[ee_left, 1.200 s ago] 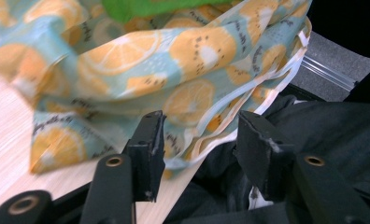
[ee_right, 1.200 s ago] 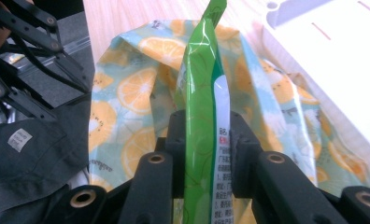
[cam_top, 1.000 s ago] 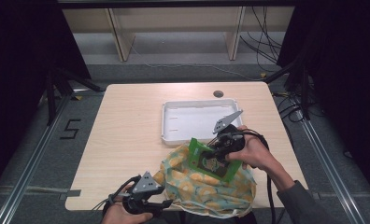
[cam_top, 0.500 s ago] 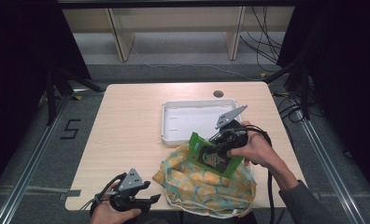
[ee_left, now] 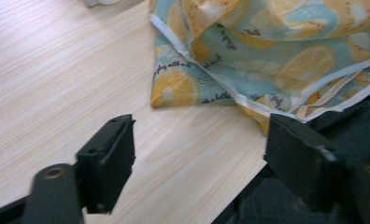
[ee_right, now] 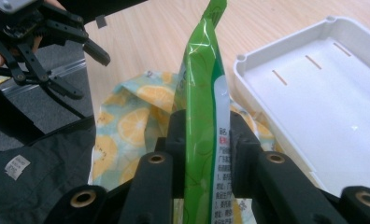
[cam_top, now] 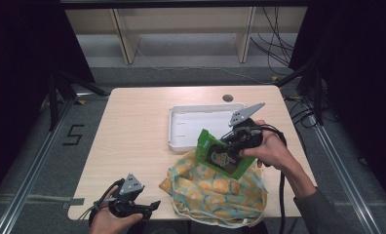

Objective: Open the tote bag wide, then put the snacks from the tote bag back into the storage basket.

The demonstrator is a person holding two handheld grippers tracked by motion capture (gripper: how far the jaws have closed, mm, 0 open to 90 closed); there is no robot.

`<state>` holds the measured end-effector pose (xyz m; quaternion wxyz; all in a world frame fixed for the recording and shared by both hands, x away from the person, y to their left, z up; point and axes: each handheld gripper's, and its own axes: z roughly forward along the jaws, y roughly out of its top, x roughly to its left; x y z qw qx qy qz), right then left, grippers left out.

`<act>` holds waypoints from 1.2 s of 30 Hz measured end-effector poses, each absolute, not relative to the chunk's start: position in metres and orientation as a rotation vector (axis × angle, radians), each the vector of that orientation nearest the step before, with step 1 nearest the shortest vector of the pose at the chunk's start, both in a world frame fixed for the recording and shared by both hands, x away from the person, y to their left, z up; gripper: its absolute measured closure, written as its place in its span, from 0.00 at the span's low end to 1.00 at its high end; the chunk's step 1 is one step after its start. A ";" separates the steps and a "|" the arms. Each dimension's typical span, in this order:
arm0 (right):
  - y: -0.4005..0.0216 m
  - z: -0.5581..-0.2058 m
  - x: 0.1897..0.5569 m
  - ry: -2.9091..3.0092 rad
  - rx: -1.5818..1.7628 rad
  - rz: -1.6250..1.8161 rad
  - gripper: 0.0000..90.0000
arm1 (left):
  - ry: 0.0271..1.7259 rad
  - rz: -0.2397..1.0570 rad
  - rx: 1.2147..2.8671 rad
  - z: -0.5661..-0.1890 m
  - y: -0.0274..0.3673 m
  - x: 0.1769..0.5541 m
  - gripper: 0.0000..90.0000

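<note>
My right gripper (cam_top: 231, 145) is shut on a green snack packet (cam_top: 219, 157) and holds it upright just above a lemon-print cloth bag (cam_top: 215, 191). In the right gripper view the packet (ee_right: 204, 70) stands edge-on, pinched between the two pads of that gripper (ee_right: 204, 136), with the bag (ee_right: 127, 121) below. My left gripper (cam_top: 149, 206) hovers at the table's front edge, left of the bag. Its jaws have just been opening and stand wide apart (ee_left: 199, 158) with nothing between them. The bag's corner (ee_left: 267, 56) lies just beyond them.
An empty white tray (cam_top: 181, 129) sits on the wooden table (cam_top: 132, 136) behind the bag, its rim (ee_right: 267, 51) near the packet. A round cable hole (cam_top: 227, 97) lies at the table's back. Dark trousers (ee_left: 342, 121) show below the front edge.
My left gripper has slid left along the front edge, away from the bag, and its jaws have spread wider. The right gripper has lifted the packet a little higher.
</note>
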<state>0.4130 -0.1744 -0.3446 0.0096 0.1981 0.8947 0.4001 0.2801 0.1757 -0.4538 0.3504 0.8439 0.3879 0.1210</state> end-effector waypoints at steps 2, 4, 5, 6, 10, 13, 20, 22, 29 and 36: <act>-0.176 -0.343 0.414 2.789 0.620 1.256 0.83 | 1.013 0.305 2.180 -0.455 0.175 0.280 0.25; -0.177 -0.341 0.415 2.781 0.639 1.254 0.83 | 0.979 0.312 2.199 -0.456 0.176 0.280 0.24; -0.177 -0.341 0.415 2.781 0.639 1.254 0.83 | 0.979 0.312 2.199 -0.456 0.176 0.280 0.24; -0.178 -0.340 0.416 2.769 0.637 1.267 0.83 | 0.999 0.298 2.183 -0.457 0.175 0.280 0.25; -0.180 -0.335 0.418 2.744 0.655 1.292 0.83 | 0.999 0.307 2.182 -0.457 0.177 0.280 0.24; -0.182 -0.332 0.420 2.708 0.677 1.330 0.84 | 0.983 0.322 2.204 -0.456 0.179 0.281 0.24; -0.190 -0.330 0.433 2.661 0.766 1.321 0.84 | 0.989 0.323 2.194 -0.456 0.177 0.279 0.24; -0.192 -0.330 0.434 2.653 0.803 1.325 0.83 | 0.989 0.326 2.190 -0.456 0.177 0.279 0.24; -0.200 -0.332 0.451 2.590 0.882 1.308 0.84 | 0.972 0.331 2.216 -0.455 0.179 0.279 0.24; -0.208 -0.334 0.477 2.521 1.001 1.276 0.84 | 0.962 0.346 2.225 -0.455 0.182 0.279 0.24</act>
